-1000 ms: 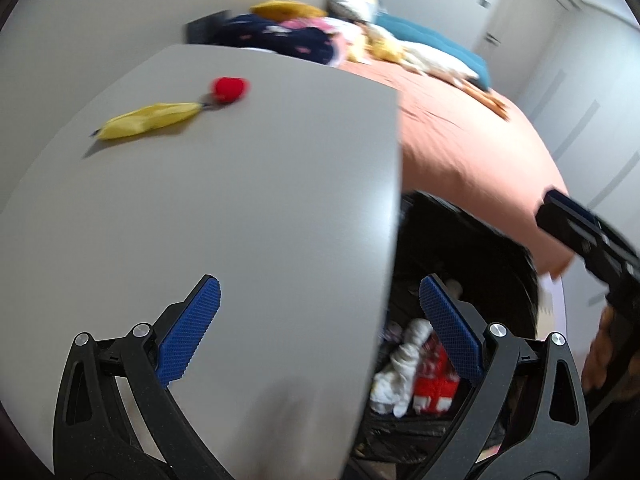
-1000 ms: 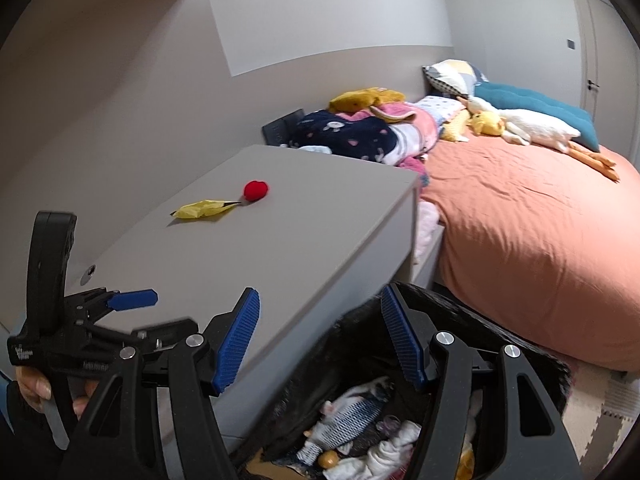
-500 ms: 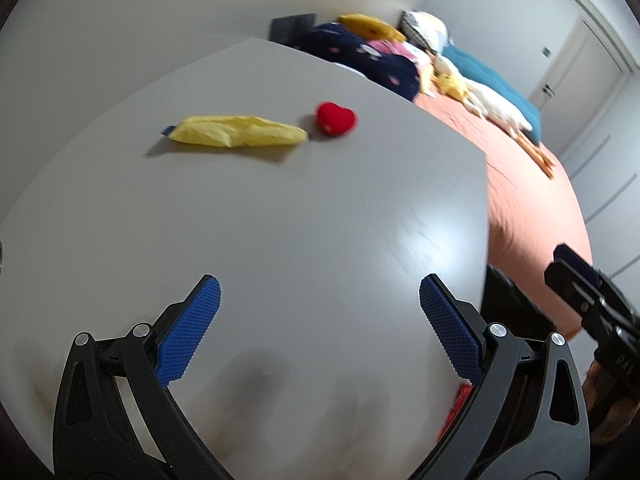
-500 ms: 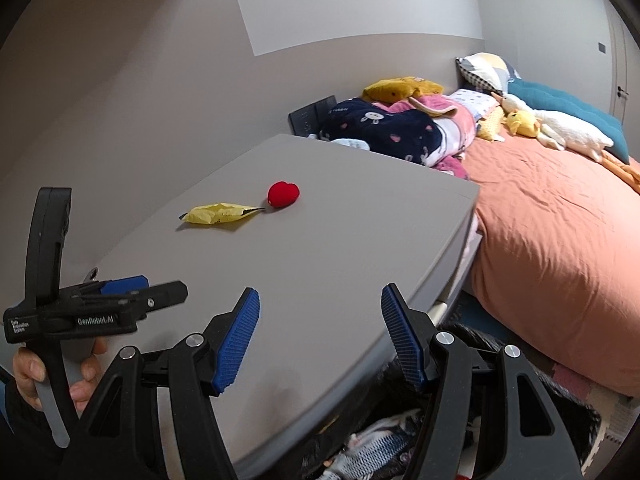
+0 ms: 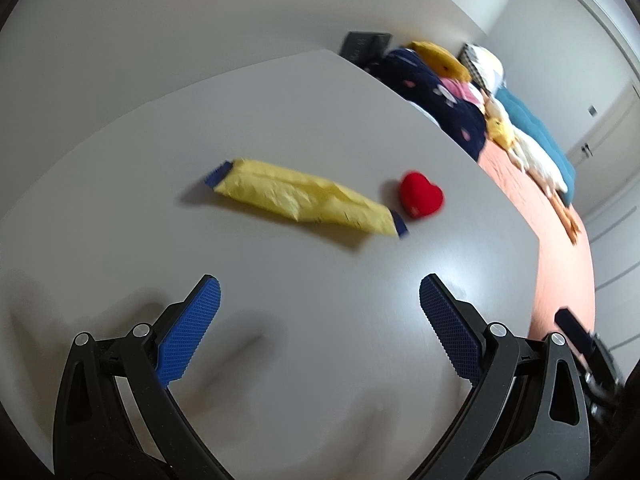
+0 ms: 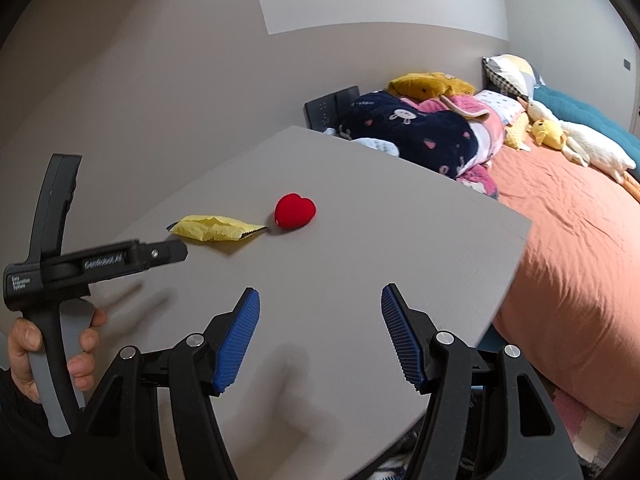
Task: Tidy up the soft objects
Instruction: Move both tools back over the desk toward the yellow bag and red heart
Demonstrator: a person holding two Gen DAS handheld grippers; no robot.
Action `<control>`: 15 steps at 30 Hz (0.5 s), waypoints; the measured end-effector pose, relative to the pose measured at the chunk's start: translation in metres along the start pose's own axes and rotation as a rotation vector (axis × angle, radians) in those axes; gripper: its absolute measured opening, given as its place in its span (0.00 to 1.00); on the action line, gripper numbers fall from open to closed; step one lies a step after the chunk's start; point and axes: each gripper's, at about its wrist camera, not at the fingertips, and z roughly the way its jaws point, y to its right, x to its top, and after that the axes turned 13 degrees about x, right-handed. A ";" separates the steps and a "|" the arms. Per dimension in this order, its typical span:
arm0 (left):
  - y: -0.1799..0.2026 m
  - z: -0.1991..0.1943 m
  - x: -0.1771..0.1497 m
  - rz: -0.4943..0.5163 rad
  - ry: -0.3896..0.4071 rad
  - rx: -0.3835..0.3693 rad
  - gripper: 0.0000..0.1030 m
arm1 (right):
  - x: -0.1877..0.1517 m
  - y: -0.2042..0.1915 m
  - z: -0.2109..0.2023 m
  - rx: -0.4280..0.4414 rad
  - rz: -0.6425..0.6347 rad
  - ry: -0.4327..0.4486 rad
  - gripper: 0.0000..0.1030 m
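Note:
A flat yellow pouch (image 5: 304,202) with blue ends lies on the grey table (image 5: 320,360), and a small red plush heart (image 5: 422,199) sits just to its right. My left gripper (image 5: 318,322) hovers over the table short of the pouch, open, nothing between its blue pads. In the right wrist view the pouch (image 6: 214,229) and the heart (image 6: 295,210) lie further off. My right gripper (image 6: 320,338) is open and empty over the table's near part. The left gripper's body (image 6: 96,262), held by a hand (image 6: 24,344), points toward the pouch.
Beyond the table's right edge is a bed with an orange cover (image 6: 568,248). Piled at its head are a navy blanket (image 6: 416,132), pink cloth, a mustard plush (image 6: 430,84), a yellow duck (image 6: 550,132), a white goose plush and pillows. A wall stands behind the table.
Both grippers moved from over a black bag of soft items beside the table to above the tabletop. The pouch and heart now appear nearer and larger. The bag has left view.

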 end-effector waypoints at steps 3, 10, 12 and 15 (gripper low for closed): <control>-0.002 0.008 0.011 -0.041 -0.001 0.012 0.94 | 0.009 0.001 0.015 0.013 0.001 -0.008 0.63; -0.006 0.037 0.035 -0.148 -0.036 0.082 0.94 | 0.038 0.008 0.055 0.029 0.044 -0.021 0.63; -0.007 0.045 0.040 -0.168 -0.050 0.093 0.94 | 0.047 0.010 0.067 0.029 0.059 -0.026 0.63; -0.006 0.053 0.046 -0.164 -0.063 0.105 0.94 | 0.057 0.013 0.084 0.036 0.073 -0.043 0.63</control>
